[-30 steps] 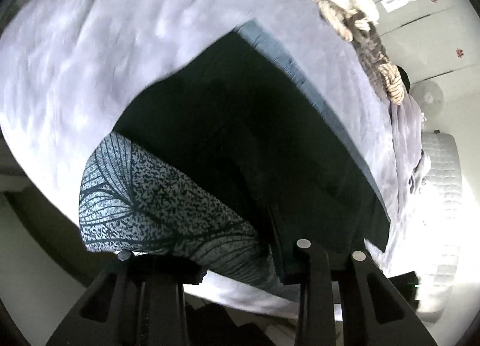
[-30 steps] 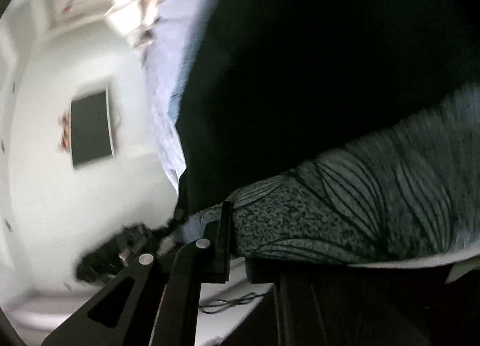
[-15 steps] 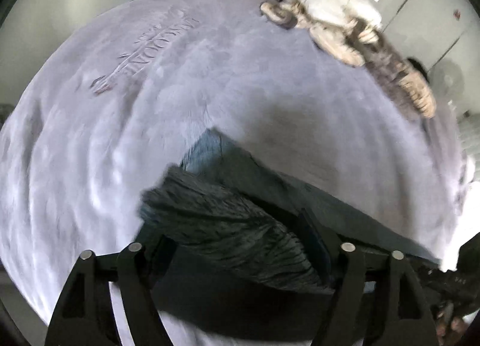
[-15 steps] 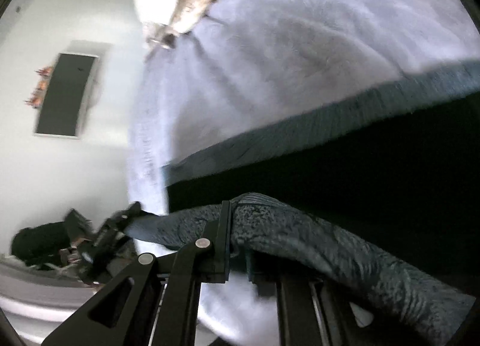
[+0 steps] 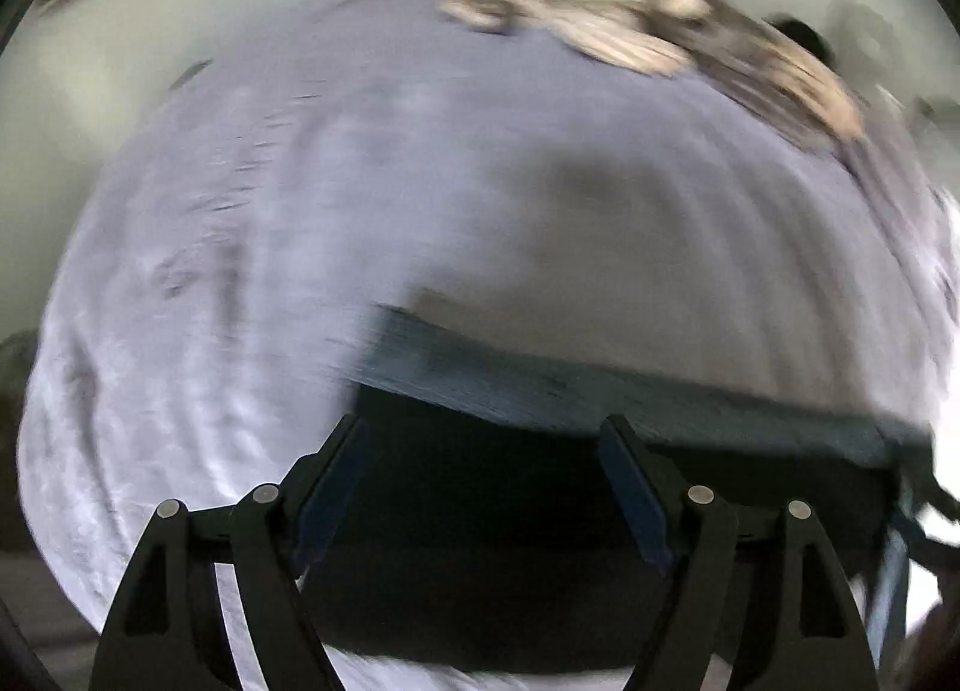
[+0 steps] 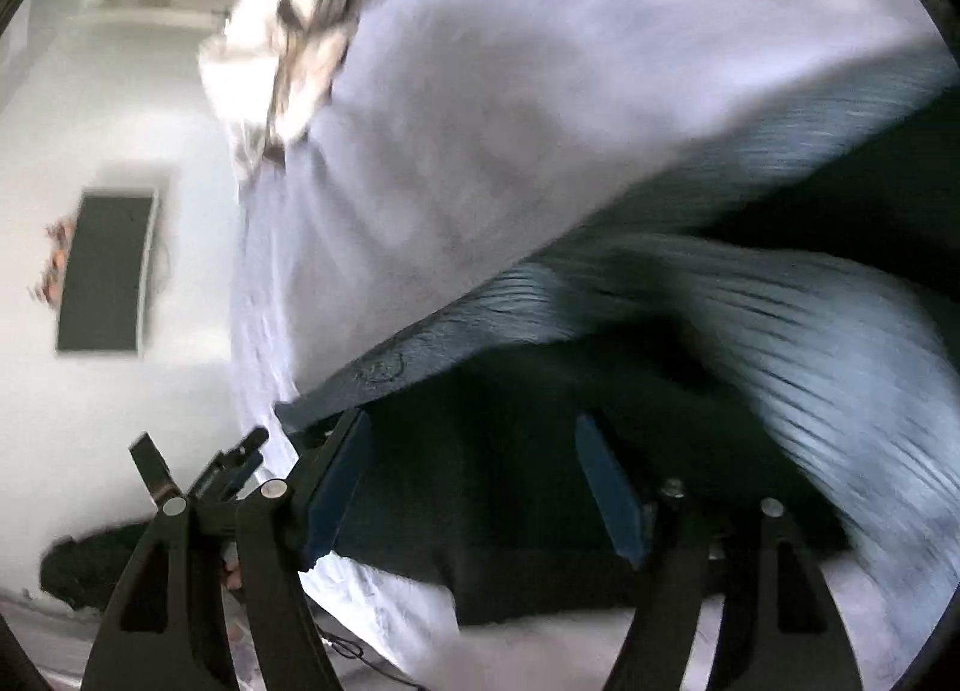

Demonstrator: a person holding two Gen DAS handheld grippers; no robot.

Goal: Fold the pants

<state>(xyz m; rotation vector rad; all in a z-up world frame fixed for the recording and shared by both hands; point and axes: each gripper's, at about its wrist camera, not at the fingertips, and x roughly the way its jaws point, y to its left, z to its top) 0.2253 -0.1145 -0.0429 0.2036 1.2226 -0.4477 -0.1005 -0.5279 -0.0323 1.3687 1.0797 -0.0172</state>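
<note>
Two layers now: the pants (image 5: 510, 541) lie doubled on the bed (image 5: 300, 211), dark cloth flat under both tongs, ribbed blue waistband (image 5: 600, 385) along the far edge. Half a second back each tong pinched the patterned end and carried it over; that end has since been dropped. Reading: one fold is down, and a further fold or smoothing probably remains.

Left tongs (image 5: 486, 487): spread wide, holding nothing, hovering over the dark cloth, waistband just beyond the tips. Right tongs (image 6: 474, 481): likewise spread wide and empty, dark cloth between and below the fingers; a pale, streaked flap (image 6: 810, 361) of the pants, badly blurred, sits ahead to the right. Whether it has settled cannot be told.

Farther out: crumpled bedding (image 5: 630, 13) at the bed's far end; a dark panel (image 6: 105, 271) on the wall left of the right tongs.
</note>
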